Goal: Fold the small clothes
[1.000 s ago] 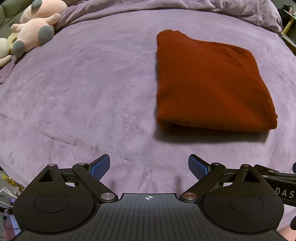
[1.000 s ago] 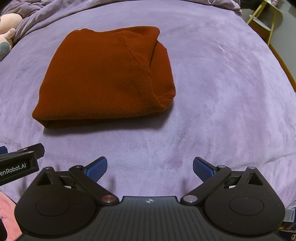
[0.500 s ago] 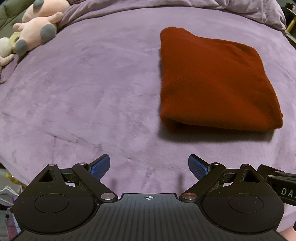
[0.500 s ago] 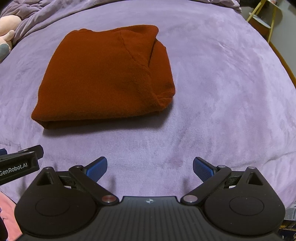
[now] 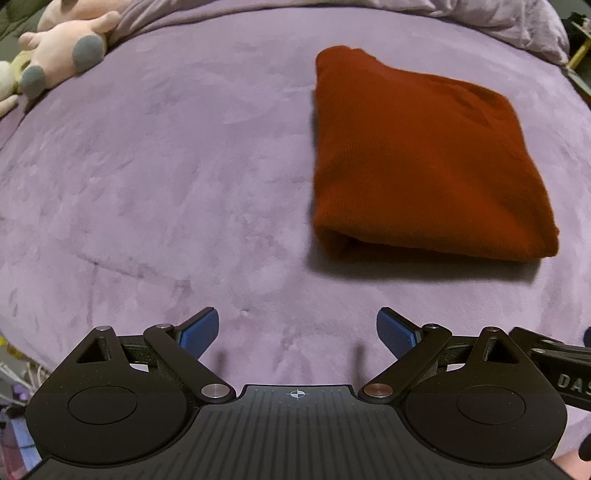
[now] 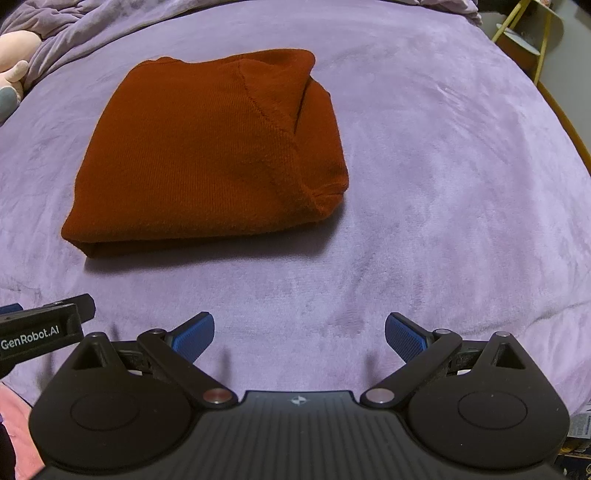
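Observation:
A rust-red knit garment (image 5: 417, 162) lies folded into a thick rectangle on the purple bedspread (image 5: 166, 177). It also shows in the right wrist view (image 6: 207, 155), with a sleeve seam on top. My left gripper (image 5: 297, 330) is open and empty, above the bedspread, near and to the left of the garment. My right gripper (image 6: 299, 332) is open and empty, near and to the right of the garment. Neither touches the cloth. The left gripper's body (image 6: 40, 330) shows at the left edge of the right wrist view.
A pink plush toy (image 5: 62, 48) lies at the far left of the bed. A bunched purple duvet (image 5: 480, 18) runs along the far edge. A yellow-framed stand (image 6: 532, 40) is beyond the bed's right side.
Both grippers have shifted slightly, the left one drifting leftward and a little back from the garment. The garment has not moved and both stay open.

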`<action>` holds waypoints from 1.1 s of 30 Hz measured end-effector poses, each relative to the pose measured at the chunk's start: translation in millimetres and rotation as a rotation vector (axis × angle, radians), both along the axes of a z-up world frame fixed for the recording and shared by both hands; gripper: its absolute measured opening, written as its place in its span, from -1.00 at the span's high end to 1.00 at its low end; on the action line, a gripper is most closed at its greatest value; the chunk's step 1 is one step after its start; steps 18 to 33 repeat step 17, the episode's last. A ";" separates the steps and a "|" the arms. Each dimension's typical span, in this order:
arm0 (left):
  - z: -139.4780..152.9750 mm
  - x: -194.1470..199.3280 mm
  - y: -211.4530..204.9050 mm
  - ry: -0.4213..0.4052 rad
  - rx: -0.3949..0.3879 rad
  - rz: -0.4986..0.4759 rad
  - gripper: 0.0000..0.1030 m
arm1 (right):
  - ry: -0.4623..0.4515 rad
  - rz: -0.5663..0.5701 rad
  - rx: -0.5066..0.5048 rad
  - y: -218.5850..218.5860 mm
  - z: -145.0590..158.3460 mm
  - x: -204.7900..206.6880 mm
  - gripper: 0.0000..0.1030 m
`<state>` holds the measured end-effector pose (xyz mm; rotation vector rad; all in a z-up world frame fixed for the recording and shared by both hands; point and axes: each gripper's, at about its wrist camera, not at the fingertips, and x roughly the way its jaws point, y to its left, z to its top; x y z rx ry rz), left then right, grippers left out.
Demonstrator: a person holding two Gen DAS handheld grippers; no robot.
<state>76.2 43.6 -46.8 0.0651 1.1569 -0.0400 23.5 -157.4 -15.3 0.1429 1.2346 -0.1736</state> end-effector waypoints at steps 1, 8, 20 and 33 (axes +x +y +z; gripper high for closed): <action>0.5 -0.6 0.9 -0.003 -0.007 -0.003 -0.87 | 0.003 0.000 -0.001 0.0 -0.6 0.2 -0.92; -3.0 -0.7 1.0 0.012 -0.019 -0.009 -0.87 | 0.009 -0.002 0.000 -0.6 -3.2 -0.6 -0.92; -10.0 -2.3 -3.6 0.062 -0.018 -0.015 -0.87 | 0.015 -0.021 0.010 -6.0 -5.9 -2.5 -0.92; -10.0 -2.3 -3.6 0.062 -0.018 -0.015 -0.87 | 0.015 -0.021 0.010 -6.0 -5.9 -2.5 -0.92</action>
